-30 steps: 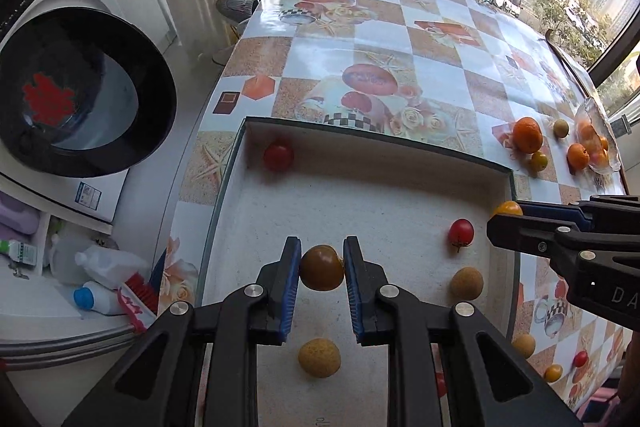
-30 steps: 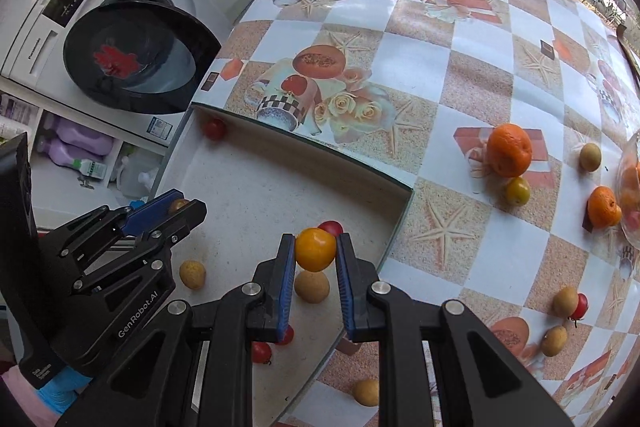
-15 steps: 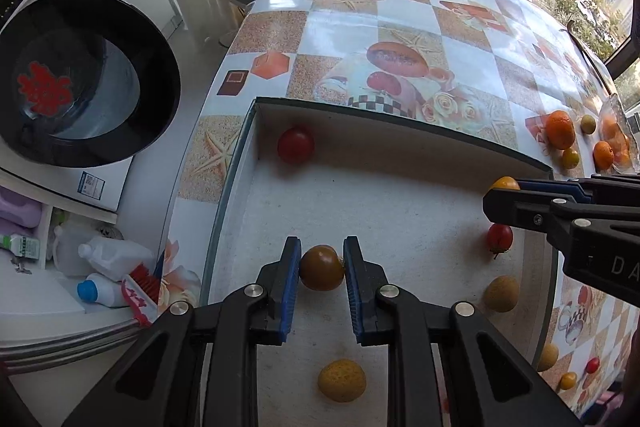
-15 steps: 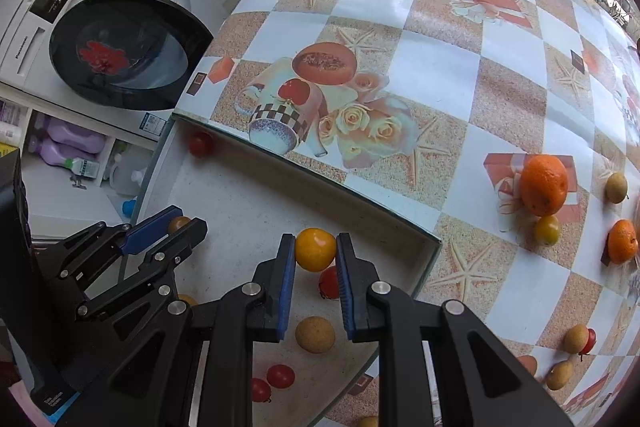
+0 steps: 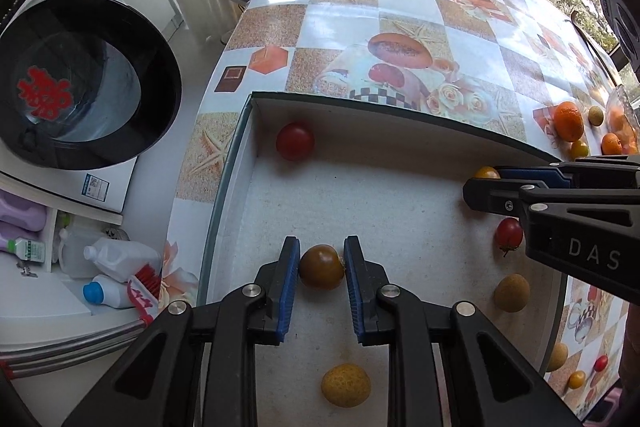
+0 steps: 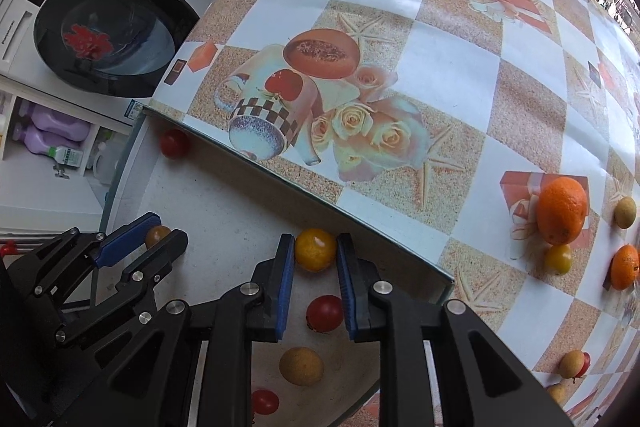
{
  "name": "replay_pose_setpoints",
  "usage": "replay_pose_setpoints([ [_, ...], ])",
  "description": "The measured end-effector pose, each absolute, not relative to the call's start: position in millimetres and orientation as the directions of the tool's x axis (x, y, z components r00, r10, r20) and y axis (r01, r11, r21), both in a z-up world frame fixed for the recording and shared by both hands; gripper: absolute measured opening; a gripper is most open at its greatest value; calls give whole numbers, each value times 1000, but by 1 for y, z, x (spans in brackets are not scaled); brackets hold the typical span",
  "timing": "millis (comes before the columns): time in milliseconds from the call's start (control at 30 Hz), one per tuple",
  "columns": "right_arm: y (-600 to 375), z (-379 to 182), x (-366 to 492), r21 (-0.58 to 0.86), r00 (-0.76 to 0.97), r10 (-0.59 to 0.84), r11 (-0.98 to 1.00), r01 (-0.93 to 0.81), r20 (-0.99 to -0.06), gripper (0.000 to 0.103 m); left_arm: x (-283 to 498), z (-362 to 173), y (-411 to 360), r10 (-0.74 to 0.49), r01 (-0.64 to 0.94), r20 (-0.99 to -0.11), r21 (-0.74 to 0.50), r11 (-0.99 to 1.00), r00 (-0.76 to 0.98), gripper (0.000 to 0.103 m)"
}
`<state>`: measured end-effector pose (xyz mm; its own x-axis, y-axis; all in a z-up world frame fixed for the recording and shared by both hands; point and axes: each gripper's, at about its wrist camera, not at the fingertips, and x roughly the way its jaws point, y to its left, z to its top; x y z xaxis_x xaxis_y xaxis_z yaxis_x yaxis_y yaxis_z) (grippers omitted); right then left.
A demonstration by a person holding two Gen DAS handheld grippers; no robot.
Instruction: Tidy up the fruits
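A dark brownish tomato point(image 5: 321, 267) sits between the blue pads of my left gripper point(image 5: 321, 261), which is shut on it just above the white tray's floor point(image 5: 380, 195). My right gripper point(image 6: 315, 253) is shut on a yellow tomato point(image 6: 315, 249), over the tray's right part, close to its far wall. The left wrist view shows the right gripper point(image 5: 486, 181) side-on with that yellow tomato point(image 5: 486, 172) at its tip. Loose in the tray lie a red tomato point(image 5: 295, 141), a small red one point(image 5: 509, 233), a tan round fruit point(image 5: 511, 293) and a yellowish one point(image 5: 345, 385).
On the patterned tablecloth to the right lie a big orange point(image 6: 562, 211), a yellow tomato point(image 6: 557, 259), a tan fruit point(image 6: 625, 212) and another orange point(image 6: 625, 267). A washing machine with its door open point(image 5: 80, 83) and cleaning bottles point(image 5: 116, 259) stand left of the table.
My right gripper has sunk with the yellow tomato and shifted over the tray toward its far wall. My left gripper has hardly moved and keeps its brown tomato.
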<state>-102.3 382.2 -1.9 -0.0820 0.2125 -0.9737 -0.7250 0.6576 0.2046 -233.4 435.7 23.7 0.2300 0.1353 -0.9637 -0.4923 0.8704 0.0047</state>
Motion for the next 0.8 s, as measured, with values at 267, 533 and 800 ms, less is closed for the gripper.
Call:
replay_pose_setpoints([
  [267, 374, 0, -100, 239, -110, 229, 676, -697, -967, 57, -242, 29, 431, 170, -480, -955, 33, 877, 243, 82],
  [533, 365, 11, -102, 251, -107, 246, 692, -677, -963, 57, -244, 41, 427, 175, -479, -951, 33, 877, 255, 83],
  [800, 348, 49, -114, 242, -82, 257, 690, -682, -963, 82, -258, 58, 414, 166, -483, -960, 37, 875, 227, 84],
])
